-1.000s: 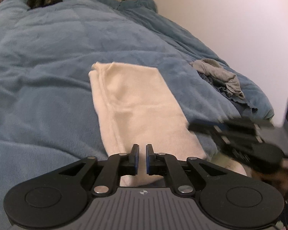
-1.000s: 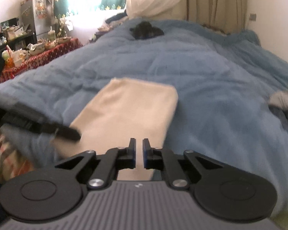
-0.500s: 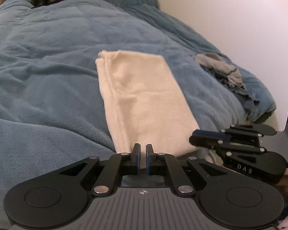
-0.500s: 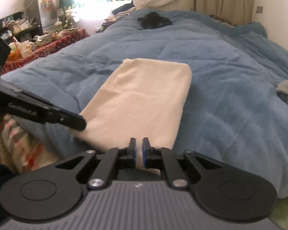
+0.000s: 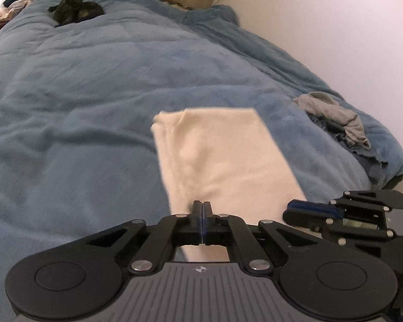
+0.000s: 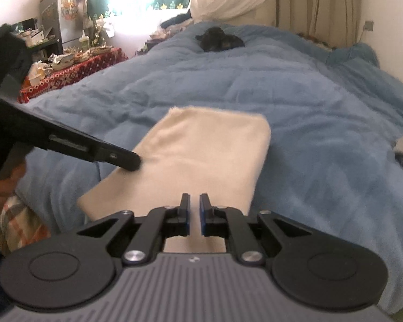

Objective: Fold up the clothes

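A cream cloth (image 5: pixel 223 161), folded into a long rectangle, lies flat on the blue duvet (image 5: pixel 80 107) near the bed's front edge. My left gripper (image 5: pixel 202 206) sits over the cloth's near end; its jaws are closing and stand together, with no cloth seen between them. In the right wrist view the left gripper (image 6: pixel 133 162) has its tip on the left edge of the cloth (image 6: pixel 201 155). My right gripper (image 6: pixel 194 201) hovers over the near end with only a thin gap and nothing in it. The right gripper (image 5: pixel 288 210) lies by the cloth's right corner.
A heap of grey and blue clothes (image 5: pixel 335 118) lies at the bed's right edge by the wall. A dark bundle (image 6: pixel 220 39) rests far up the bed. A cluttered table with a red cover (image 6: pixel 67 67) stands left of the bed. A hand (image 6: pixel 2 185) holds the left gripper.
The left jaws have closed their small gap. The left gripper's tip has moved from beside the cloth's near left corner onto its left edge. The cloth has kept its place.
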Motion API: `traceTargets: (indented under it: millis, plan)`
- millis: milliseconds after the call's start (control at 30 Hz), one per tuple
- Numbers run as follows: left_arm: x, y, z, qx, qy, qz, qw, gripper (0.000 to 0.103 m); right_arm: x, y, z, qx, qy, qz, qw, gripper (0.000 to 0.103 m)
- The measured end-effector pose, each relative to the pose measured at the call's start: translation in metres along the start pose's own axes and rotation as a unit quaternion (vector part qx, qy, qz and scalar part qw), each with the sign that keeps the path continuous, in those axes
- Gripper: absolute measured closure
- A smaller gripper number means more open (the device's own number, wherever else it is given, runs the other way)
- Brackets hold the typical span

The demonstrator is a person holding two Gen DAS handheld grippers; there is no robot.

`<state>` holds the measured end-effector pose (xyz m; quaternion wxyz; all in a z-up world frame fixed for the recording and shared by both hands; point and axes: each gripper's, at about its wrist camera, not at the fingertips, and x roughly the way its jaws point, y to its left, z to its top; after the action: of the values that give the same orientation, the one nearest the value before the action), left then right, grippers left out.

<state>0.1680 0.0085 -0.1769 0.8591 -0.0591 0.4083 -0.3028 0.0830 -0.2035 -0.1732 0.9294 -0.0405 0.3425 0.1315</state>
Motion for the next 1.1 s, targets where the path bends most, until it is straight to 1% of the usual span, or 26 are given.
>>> traceTargets:
  millis: [67, 100, 167, 267, 333, 367, 467, 500, 567, 667, 733, 800, 933, 967, 1100]
  plan:
    - [-0.006, 0.004, -0.008, -0.01, 0.001, 0.005, 0.9999, 0.1, -0.004, 0.0, -0.006, 0.001, 0.003, 0.002, 1.0, 0.095]
    - [-0.01, 0.005, -0.011, -0.013, 0.0, 0.011, 0.9999, 0.095, -0.006, 0.001, -0.008, 0.001, 0.005, 0.003, 1.0, 0.095]
    - [-0.014, 0.008, -0.015, -0.027, 0.0, 0.013, 0.9995, 0.089, -0.011, 0.003, -0.011, 0.0, 0.009, 0.007, 1.0, 0.095]
    - [-0.021, 0.01, -0.018, -0.043, -0.002, 0.002, 0.9991, 0.09, -0.019, 0.005, -0.017, -0.005, 0.013, 0.009, 1.0, 0.095]
    - [-0.027, 0.008, -0.017, -0.038, -0.008, 0.004, 0.9992, 0.091, -0.024, 0.004, -0.017, -0.001, 0.012, 0.011, 1.0, 0.095]
    - [-0.03, 0.006, -0.015, -0.037, -0.014, 0.001, 0.9992, 0.093, -0.026, 0.002, -0.017, 0.003, 0.011, 0.01, 1.0, 0.095]
    - [-0.031, -0.002, -0.002, -0.028, -0.036, -0.014, 0.9989, 0.093, -0.029, -0.001, -0.017, 0.01, 0.009, 0.006, 1.0, 0.095]
    - [-0.027, -0.005, 0.004, -0.025, -0.038, -0.02, 0.9988, 0.096, -0.03, 0.0, -0.017, 0.01, 0.008, 0.006, 1.0, 0.095]
    - [-0.013, -0.009, 0.014, -0.021, -0.037, -0.026, 0.9988, 0.098, -0.03, 0.001, -0.017, 0.007, 0.008, 0.005, 1.0, 0.095]
    - [0.009, -0.005, 0.017, -0.023, -0.02, -0.005, 0.9995, 0.103, -0.029, 0.002, -0.016, 0.006, 0.008, 0.005, 1.0, 0.095]
    - [0.016, 0.002, 0.013, -0.034, -0.009, -0.002, 0.9994, 0.102, -0.029, 0.002, -0.015, 0.004, 0.005, 0.006, 1.0, 0.095]
    - [0.01, 0.002, 0.008, -0.031, -0.005, -0.002, 0.9995, 0.102, -0.03, 0.001, -0.014, 0.001, 0.004, 0.005, 1.0, 0.095]
    - [-0.006, 0.0, -0.005, -0.009, 0.002, 0.018, 0.9998, 0.101, -0.029, -0.002, -0.014, 0.001, 0.008, 0.009, 1.0, 0.095]
    - [-0.009, 0.002, -0.008, -0.012, 0.004, 0.023, 0.9996, 0.101, -0.029, -0.002, -0.013, 0.001, 0.008, 0.008, 1.0, 0.095]
    - [-0.019, 0.014, -0.016, -0.045, 0.012, 0.015, 0.9988, 0.101, -0.033, -0.003, -0.013, 0.005, 0.005, 0.007, 1.0, 0.094]
